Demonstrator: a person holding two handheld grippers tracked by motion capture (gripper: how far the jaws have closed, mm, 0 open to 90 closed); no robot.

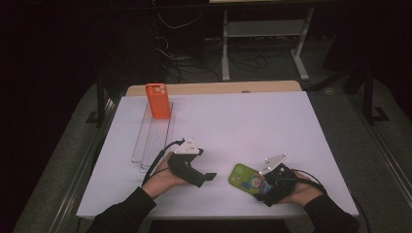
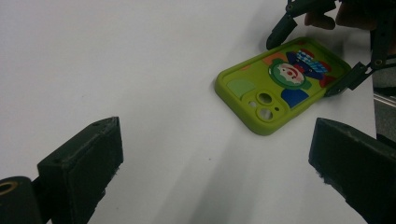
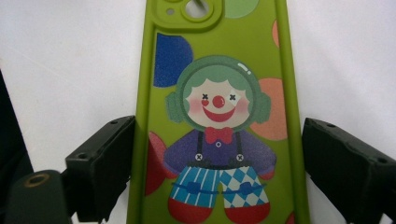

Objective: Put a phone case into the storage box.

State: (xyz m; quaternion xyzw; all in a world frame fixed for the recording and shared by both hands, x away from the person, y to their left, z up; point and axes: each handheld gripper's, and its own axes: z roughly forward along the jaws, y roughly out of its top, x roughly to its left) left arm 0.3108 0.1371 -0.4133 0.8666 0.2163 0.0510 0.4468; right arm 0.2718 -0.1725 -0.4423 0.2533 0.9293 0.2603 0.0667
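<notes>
A lime-green phone case (image 1: 244, 177) with a cartoon clown printed on it lies flat near the table's front right. My right gripper (image 1: 261, 183) straddles its lower end. In the right gripper view the case (image 3: 215, 70) runs up between the two jaws of the right gripper (image 3: 219, 177); the left jaw sits at the case's edge and a thin gap shows at the right jaw. My left gripper (image 1: 208, 177) rests on the table to the left of the case, pointing at it. The left gripper (image 2: 215, 172) is open and empty, with the case (image 2: 280, 84) ahead of it.
An orange phone case (image 1: 158, 100) stands upright at the far end of a long clear tray (image 1: 151, 138) on the left of the white table (image 1: 252, 121). The floor beyond holds desk legs and cables.
</notes>
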